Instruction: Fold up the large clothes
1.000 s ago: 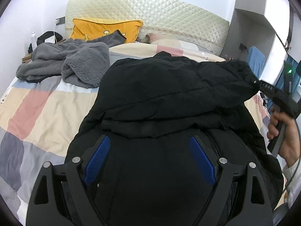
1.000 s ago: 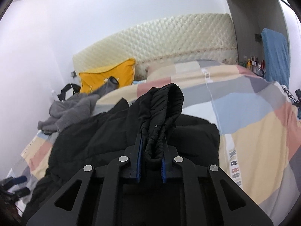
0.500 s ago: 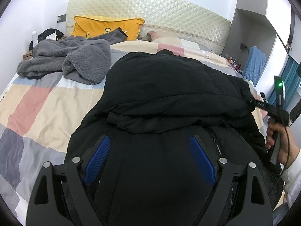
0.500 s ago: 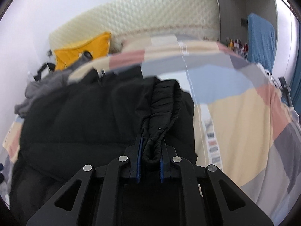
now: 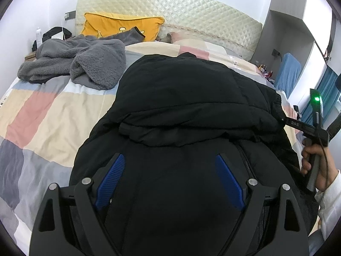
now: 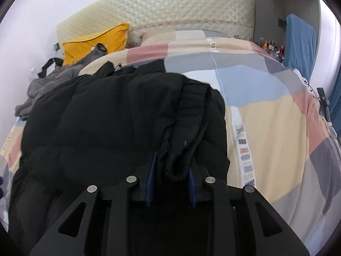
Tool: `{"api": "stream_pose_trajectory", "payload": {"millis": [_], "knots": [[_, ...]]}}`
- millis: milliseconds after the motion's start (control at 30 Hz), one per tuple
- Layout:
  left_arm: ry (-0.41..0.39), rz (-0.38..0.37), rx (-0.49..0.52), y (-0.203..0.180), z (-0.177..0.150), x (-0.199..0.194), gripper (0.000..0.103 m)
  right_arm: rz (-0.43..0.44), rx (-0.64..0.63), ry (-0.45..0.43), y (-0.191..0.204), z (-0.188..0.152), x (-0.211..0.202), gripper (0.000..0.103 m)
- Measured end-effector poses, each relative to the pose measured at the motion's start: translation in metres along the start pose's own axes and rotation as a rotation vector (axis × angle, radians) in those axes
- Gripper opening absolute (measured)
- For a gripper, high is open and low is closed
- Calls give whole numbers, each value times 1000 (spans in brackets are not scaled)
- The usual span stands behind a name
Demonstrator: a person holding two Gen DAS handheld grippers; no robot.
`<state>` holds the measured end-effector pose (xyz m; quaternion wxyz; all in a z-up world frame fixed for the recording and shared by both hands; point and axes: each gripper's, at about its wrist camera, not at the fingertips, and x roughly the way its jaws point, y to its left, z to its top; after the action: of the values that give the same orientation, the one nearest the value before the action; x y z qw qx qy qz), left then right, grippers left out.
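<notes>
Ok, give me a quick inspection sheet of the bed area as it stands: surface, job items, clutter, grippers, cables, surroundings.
Surface: bed with a patchwork quilt, bare patches to the left and right of the jacket.
Job's things: black padded jacket lying on the quilt, its ribbed cuff drawn over the body.
Clutter: grey fleece garment heaped beside the jacket; yellow cushion against the headboard.
Grippers: left gripper open wide over the jacket, gripping nothing; right gripper jaws have just been opening, the cuff between its pads.
Cables: one thin lead running down by the person's hand.
Surroundings: quilted headboard, white wall, blue cloth hanging at the right.
</notes>
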<state>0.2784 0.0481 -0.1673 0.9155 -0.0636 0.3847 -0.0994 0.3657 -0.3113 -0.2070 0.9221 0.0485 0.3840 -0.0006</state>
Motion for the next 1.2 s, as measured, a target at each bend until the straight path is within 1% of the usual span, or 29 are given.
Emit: {"api": "stream_pose_trajectory", "payload": {"millis": [133, 233, 333, 400, 467, 633, 700, 733, 800, 867, 933, 1067, 1200], "knots": [[4, -41, -42, 2, -1, -8, 87, -10, -15, 1, 5, -13, -24, 28], [-22, -37, -58, 1, -3, -19, 87, 12, 2, -25, 7, -23, -53, 28], [-27, -43, -65, 0, -8, -29, 87, 37, 37, -42, 10, -32, -80, 28], [-21, -67, -81, 1, -13, -34, 87, 82, 111, -50, 13, -44, -101, 28], [-23, -74, -93, 1, -18, -41, 87, 120, 146, -65, 22, -65, -124, 28], [-51, -87, -89, -1, -26, -65, 87, 117, 123, -90, 49, -107, -163, 28], [-63, -94, -75, -1, -28, -74, 87, 122, 124, -106, 53, -114, -178, 28], [-67, -101, -69, -1, -28, -79, 87, 130, 129, -127, 54, -117, -190, 28], [-72, -117, -67, 1, -28, -90, 87, 159, 148, -147, 52, -118, -205, 28], [-68, -149, -84, 8, -26, -106, 87, 211, 176, -159, 44, -119, -223, 28], [-86, -187, -113, 21, -24, -129, 87, 265, 192, -146, 32, -116, -237, 28], [-74, -248, -160, 52, -12, -172, 87, 332, 167, -117, 9, -106, -268, 28], [-67, -221, -155, 82, 3, -211, 87, 331, 160, -89, -18, -103, -289, 28]]}}
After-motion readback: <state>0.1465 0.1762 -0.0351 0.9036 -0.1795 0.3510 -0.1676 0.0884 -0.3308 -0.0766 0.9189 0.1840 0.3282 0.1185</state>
